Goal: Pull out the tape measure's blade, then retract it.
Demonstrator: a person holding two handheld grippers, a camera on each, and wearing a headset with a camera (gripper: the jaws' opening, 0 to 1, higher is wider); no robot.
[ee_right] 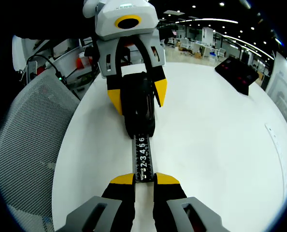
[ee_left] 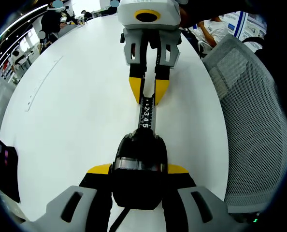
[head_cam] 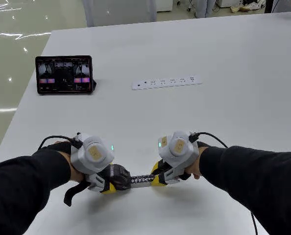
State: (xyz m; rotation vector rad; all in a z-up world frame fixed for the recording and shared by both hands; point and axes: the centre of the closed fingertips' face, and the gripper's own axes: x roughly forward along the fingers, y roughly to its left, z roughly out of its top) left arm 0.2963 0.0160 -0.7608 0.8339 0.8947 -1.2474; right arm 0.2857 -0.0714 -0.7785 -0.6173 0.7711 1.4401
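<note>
Gripping the black tape measure (ee_left: 139, 147) by its case, left gripper (ee_left: 138, 170) clamped | right gripper (ee_right: 143, 179) pinched on the end of the short drawn blade (ee_right: 142, 154), marks 2 to 6 showing | near front edge of white table (head_cam: 199, 117)

Wide open stretch of worktop (head_cam: 224, 73) ahead and to the right. Far left: tablet (head_cam: 64, 74), propped upright. Mid-back: power strip (head_cam: 167, 82) lying flat, well apart from tablet, passage between them. Near edge: blade (head_cam: 142, 180) spans the short gap from tape measure (head_cam: 117, 177) in left tool (head_cam: 108, 188) to right tool (head_cam: 158, 179), barring that gap. Just beside the near edge: mesh chair (ee_left: 252, 121).
</note>
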